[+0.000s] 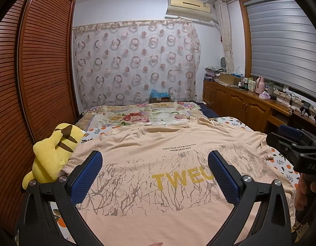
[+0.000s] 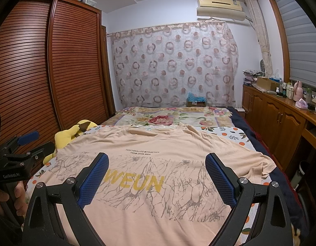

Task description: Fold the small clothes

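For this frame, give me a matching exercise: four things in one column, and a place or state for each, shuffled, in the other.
Things:
1. T-shirt
2. Yellow plush toy
3. Air conditioner
4. Left gripper

Places or states:
A. mounted high on the far wall
B. open, holding nothing
C. spread flat on the bed, print side up
D. at the bed's edge beside the wardrobe

Pairs: 1-C, 2-D, 3-A, 4-B
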{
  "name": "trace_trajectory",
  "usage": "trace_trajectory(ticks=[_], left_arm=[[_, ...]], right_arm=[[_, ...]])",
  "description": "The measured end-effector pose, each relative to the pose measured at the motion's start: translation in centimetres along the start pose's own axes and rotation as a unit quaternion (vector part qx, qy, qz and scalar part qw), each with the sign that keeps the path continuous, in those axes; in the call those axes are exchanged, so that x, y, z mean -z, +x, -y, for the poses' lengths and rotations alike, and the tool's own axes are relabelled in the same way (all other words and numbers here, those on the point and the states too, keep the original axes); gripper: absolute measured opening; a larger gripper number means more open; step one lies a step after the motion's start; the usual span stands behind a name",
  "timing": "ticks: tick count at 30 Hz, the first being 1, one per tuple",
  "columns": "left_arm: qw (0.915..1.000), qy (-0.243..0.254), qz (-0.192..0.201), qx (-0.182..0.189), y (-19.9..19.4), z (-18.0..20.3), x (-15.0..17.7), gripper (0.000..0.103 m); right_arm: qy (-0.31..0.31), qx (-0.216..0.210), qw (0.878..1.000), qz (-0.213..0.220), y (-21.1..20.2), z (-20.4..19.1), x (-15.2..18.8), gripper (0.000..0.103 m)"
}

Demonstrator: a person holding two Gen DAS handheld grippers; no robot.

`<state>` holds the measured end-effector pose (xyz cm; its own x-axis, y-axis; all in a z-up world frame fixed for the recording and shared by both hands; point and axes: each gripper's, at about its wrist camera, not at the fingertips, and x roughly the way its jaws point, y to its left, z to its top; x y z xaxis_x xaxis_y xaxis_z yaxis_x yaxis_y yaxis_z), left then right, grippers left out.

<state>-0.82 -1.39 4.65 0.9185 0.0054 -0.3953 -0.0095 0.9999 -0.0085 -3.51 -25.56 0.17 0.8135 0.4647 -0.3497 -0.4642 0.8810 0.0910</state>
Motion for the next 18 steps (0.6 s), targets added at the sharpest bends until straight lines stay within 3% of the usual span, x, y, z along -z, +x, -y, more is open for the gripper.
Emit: trace_trajectory(ticks=[11, 18], left_arm=[[0.9999, -0.006, -0.008, -0.003, 0.3, 0.4, 1.2, 0.103], [0.9997, -0.010, -0.023, 0.005, 2.2, -0.8, 2.9, 0.103]], right_arm=[[0.004, -0.010, 1.000, -0.007, 0.7, 0.3, 0.2, 0.096], [0.006, -0.039, 0.999, -0.025, 2.4, 0.6, 0.8, 0.096]])
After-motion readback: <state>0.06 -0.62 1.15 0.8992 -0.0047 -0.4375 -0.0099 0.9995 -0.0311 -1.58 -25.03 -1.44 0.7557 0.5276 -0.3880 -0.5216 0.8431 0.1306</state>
